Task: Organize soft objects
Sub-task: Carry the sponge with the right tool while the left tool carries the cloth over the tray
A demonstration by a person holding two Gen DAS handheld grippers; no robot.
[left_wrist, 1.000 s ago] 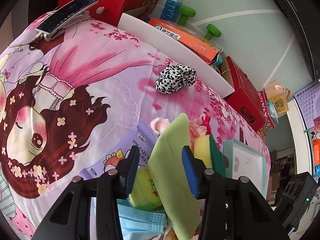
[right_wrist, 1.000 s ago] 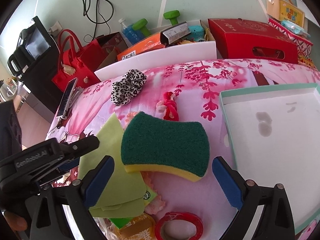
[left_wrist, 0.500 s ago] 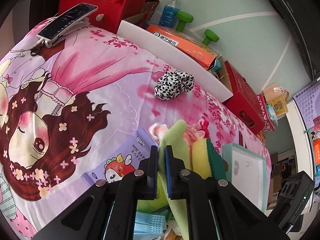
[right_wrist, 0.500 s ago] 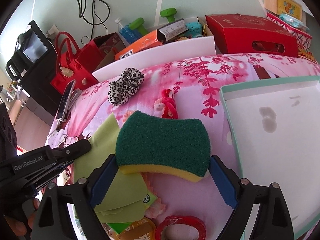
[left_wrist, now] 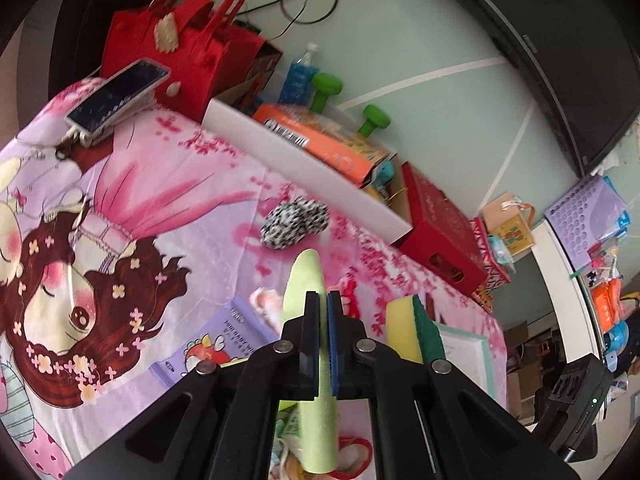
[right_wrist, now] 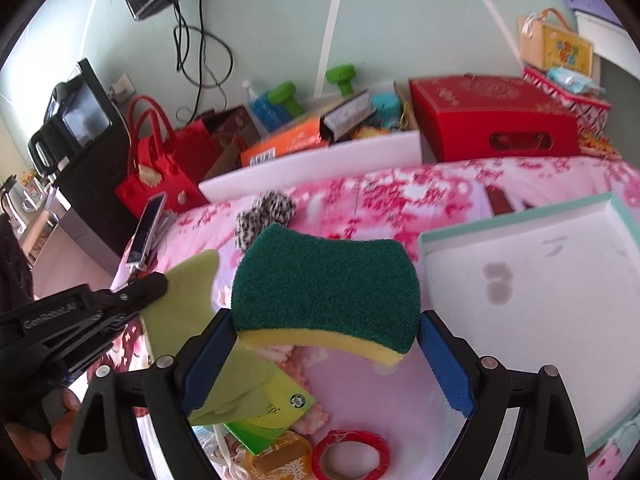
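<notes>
Both lifted: left hand-held gripper [left_wrist: 323,312] pinches thin green cloth [left_wrist: 306,276], right hand-held gripper [right_wrist: 326,344] squeezes sponge [right_wrist: 326,284] w/ wide jaws—floppy cloth could slip out.

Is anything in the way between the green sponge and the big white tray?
Nothing visible is. The sponge, held in the right gripper, sits just beside the tray, with only bare pink bedsheet between them.
</notes>
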